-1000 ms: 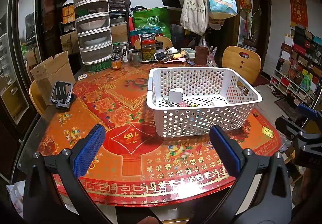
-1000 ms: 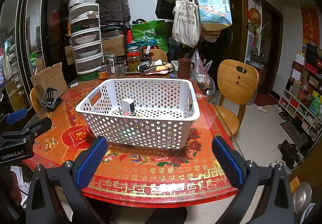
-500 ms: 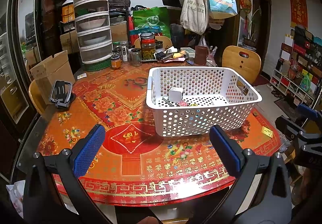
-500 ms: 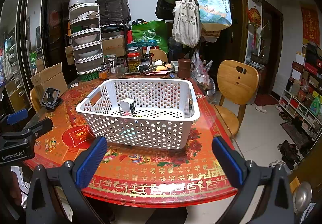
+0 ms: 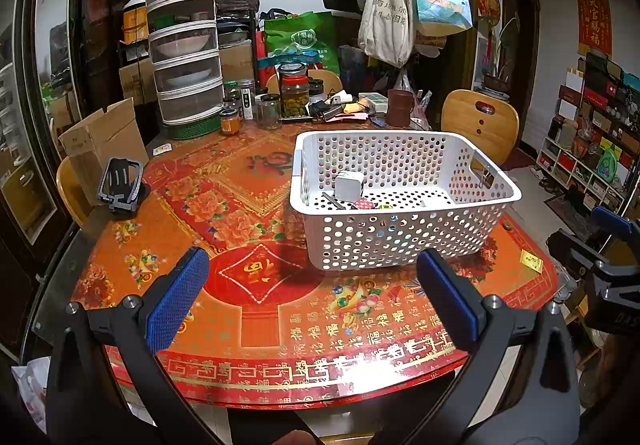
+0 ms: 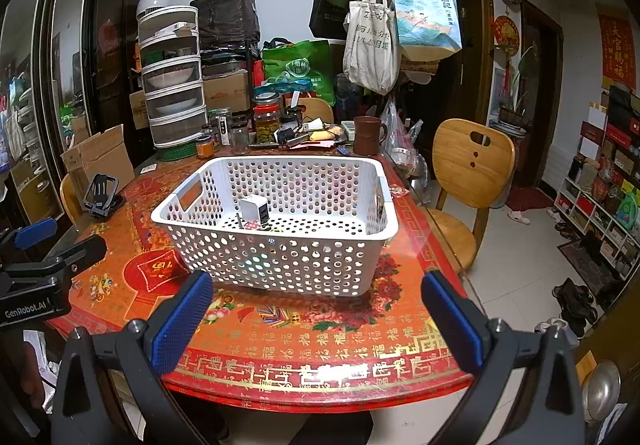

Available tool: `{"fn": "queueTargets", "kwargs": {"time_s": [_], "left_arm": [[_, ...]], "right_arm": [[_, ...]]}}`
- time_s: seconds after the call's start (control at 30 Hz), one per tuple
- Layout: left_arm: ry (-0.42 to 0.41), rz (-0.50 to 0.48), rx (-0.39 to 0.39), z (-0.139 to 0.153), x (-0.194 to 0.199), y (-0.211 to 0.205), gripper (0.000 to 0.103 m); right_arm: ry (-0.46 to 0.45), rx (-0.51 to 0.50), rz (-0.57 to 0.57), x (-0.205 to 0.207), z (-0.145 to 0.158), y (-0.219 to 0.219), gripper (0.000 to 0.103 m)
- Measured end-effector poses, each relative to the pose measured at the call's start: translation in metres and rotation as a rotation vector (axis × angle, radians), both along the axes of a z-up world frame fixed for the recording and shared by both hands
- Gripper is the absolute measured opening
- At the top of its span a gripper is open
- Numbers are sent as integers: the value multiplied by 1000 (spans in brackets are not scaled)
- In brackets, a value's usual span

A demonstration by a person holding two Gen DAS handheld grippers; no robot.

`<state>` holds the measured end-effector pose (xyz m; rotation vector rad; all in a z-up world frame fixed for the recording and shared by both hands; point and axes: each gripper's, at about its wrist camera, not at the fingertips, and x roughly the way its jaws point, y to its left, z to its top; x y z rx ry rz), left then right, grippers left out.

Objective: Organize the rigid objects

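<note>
Basket (image 5: 404, 201), white and perforated, sits on the red patterned desk (image 5: 256, 229) just as it did a second ago; nothing in either view has shifted, and both grippers hang back at the near edge in the same pose. Read as a judgement, that stillness suggests the sorting is finished or paused, since no loose rigid item lies on the open cloth in front of the fingers.

Left gripper (image 5: 312, 301) has its blue-padded fingers spread wide with nothing between them. Right gripper (image 6: 316, 321) is equally wide apart and empty.

Inside the basket a white charger block (image 6: 254, 208) stands near the left wall, with a dark thin stick and a small red spotted piece beside it. The near wall cuts off most of the floor, so how many items lie there cannot be told; a bluish glow shows through the holes, source unclear. A black phone stand (image 5: 120, 185) rests at the desk's left edge, and jars and clutter crowd the far side, too small to sort out.
</note>
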<state>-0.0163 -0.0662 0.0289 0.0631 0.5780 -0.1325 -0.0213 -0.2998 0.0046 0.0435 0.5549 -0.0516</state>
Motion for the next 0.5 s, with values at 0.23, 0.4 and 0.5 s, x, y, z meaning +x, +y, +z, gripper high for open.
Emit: {"fn": "queueTargets", "kwargs": {"time_s": [0.23, 0.4, 0.5], "left_arm": [[2, -1, -1, -2, 1, -4, 102], [4, 7, 11, -7, 3, -10, 102], [2, 9, 9, -7, 4, -11, 102]], "right_arm": [[2, 1, 3, 0, -1, 1, 103], [1, 5, 1, 0, -1, 1, 103], [2, 7, 1, 0, -2, 2, 103]]}}
